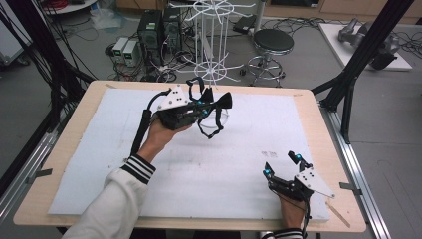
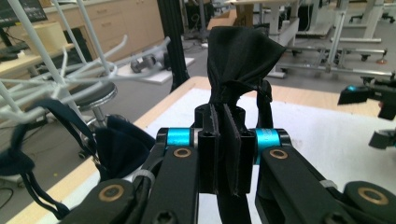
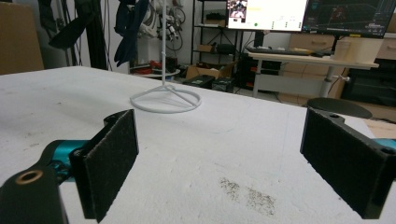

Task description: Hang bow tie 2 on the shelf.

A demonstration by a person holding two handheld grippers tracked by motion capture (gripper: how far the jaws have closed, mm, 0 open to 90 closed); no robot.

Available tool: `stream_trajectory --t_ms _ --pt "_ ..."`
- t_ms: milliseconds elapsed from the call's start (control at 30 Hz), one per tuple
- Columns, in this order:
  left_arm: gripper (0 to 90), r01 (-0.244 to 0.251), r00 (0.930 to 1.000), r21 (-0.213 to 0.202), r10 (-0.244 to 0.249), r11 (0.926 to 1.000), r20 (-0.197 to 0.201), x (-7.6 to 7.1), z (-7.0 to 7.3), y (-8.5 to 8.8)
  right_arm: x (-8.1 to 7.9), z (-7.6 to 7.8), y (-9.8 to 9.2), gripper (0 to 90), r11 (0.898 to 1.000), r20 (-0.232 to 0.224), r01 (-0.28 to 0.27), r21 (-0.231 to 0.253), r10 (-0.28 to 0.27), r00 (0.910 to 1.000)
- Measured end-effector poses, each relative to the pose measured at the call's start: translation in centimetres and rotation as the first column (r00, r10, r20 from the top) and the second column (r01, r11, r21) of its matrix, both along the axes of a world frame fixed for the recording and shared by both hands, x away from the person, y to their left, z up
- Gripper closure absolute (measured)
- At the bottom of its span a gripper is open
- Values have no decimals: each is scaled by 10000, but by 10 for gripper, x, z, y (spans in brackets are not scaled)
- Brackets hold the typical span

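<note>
A black cloth mask (image 1: 225, 102) with thin ear loops hangs above the white board, pinched at one end in my left gripper (image 1: 206, 108), which a hand holds up near the far middle of the table. In the left gripper view the jaws stand together on the mask (image 2: 240, 56), the cloth rising beyond the left gripper (image 2: 228, 140) and a loop dangling at the left. A white wire rack (image 1: 214, 37) stands at the table's far edge, just behind the mask. My right gripper (image 1: 282, 165) rests low at the front right, open, with nothing between its pads (image 3: 109, 161).
A white foam board (image 1: 99, 164) covers most of the wooden table (image 1: 74, 112). The rack's ring base (image 3: 166, 100) sits on the far edge. Beyond the table stand a black stool (image 1: 272, 42) and computer cases (image 1: 152, 30). Black frame posts (image 1: 366, 47) rise at the right.
</note>
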State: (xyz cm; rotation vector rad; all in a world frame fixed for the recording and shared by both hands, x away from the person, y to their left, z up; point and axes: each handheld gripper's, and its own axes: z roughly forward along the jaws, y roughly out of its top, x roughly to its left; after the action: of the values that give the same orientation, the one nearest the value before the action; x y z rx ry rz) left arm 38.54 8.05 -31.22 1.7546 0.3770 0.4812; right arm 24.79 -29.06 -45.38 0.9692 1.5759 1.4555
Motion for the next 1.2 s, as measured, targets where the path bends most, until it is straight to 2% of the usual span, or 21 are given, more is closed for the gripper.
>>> stream_trajectory --t_ms 133,300,467,600,900,1033,1200 --pt "840 -232 9997 -167 233 9996 92 2 5 0 0 0 0 107 10000 -1 2 1 -2 10000" --pt "841 -675 9975 -581 685 9960 163 5 10 -1 0 0 0 107 10000 -11 -11 11 11 10000" --pt "840 -935 9953 -735 950 9929 173 6 14 -5 0 0 0 106 10000 -29 -17 48 18 10000" --pt "840 -1083 9937 -636 1100 9921 231 8 15 -8 0 0 0 107 10000 -17 -24 33 24 10000" --pt "840 -1541 9871 -803 1571 9848 320 12 22 -14 0 0 0 107 10000 -18 -23 35 23 10000" --pt "840 -1683 9852 -749 1702 9829 189 15 23 -15 0 0 0 107 10000 -19 -29 36 29 10000" --pt "840 -1905 9812 -570 1920 9800 215 19 25 -16 0 0 0 106 10000 2 -20 27 20 10000"
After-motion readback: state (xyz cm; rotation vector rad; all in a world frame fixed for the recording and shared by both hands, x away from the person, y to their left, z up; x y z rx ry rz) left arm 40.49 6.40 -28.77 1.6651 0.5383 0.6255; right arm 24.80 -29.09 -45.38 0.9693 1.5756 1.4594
